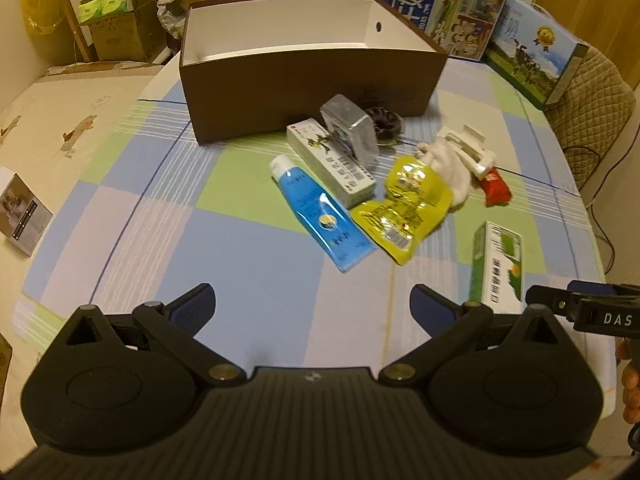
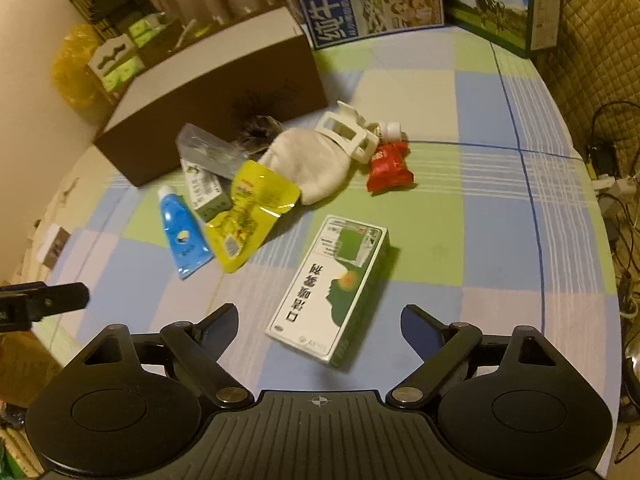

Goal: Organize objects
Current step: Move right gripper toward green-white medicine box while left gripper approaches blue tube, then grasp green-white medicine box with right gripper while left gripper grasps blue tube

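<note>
An open brown box with a white inside stands at the back of the checked table; it looks empty. In front of it lie a blue tube, a long white carton, a silver packet, a dark scrunchie, a yellow pouch, a white cloth bag, a white plastic clip and a red packet. A green-and-white carton lies flat just ahead of my right gripper, which is open. My left gripper is open over bare cloth, well short of the blue tube.
Two milk cartons stand behind the brown box, and a padded chair back is at the right. A small card box lies at the far left. Cables hang off the table's right edge.
</note>
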`<move>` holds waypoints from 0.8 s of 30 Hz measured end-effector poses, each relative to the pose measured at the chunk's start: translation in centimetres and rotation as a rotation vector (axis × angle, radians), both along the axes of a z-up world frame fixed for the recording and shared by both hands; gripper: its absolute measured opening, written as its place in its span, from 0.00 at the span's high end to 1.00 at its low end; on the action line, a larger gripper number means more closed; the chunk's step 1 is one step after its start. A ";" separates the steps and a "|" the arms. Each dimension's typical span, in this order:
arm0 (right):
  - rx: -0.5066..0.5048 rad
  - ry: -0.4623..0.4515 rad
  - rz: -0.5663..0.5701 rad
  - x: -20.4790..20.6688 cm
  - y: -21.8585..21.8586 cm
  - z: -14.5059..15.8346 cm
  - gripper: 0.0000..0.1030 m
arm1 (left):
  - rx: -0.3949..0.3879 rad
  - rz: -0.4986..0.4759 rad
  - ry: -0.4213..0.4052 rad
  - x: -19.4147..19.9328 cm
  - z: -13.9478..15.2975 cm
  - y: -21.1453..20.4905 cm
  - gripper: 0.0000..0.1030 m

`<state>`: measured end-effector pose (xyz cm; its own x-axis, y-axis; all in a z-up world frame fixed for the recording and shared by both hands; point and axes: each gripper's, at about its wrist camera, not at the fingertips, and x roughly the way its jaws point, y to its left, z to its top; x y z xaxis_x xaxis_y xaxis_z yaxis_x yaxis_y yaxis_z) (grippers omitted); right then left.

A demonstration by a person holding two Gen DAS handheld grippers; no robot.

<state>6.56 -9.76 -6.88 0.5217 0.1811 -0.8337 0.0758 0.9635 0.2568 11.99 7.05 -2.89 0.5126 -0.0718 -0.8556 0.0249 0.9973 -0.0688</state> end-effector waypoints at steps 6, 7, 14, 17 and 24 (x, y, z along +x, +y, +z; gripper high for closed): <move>-0.023 0.020 -0.030 1.7 0.5 -1.7 0.16 | 0.015 0.008 0.023 2.3 -1.2 1.0 0.01; -0.028 0.027 -0.037 2.0 0.6 -2.0 0.16 | 0.018 0.007 0.024 2.6 -1.5 1.1 0.01; -0.066 0.049 -0.060 3.9 1.4 -3.7 0.20 | 0.030 0.025 0.042 4.9 -3.3 1.6 0.01; -0.083 0.057 -0.057 4.5 1.8 -4.2 0.23 | 0.022 0.031 0.052 5.9 -4.0 1.7 0.01; -0.094 0.088 -0.085 5.0 1.4 -5.3 0.33 | 0.016 0.022 0.055 7.9 -5.3 1.3 0.01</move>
<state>11.61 -8.36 -12.15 0.4563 0.0586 -0.8879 0.1767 0.9720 0.1549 19.90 8.37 -8.18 0.4657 -0.0475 -0.8837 -0.0002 0.9986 -0.0537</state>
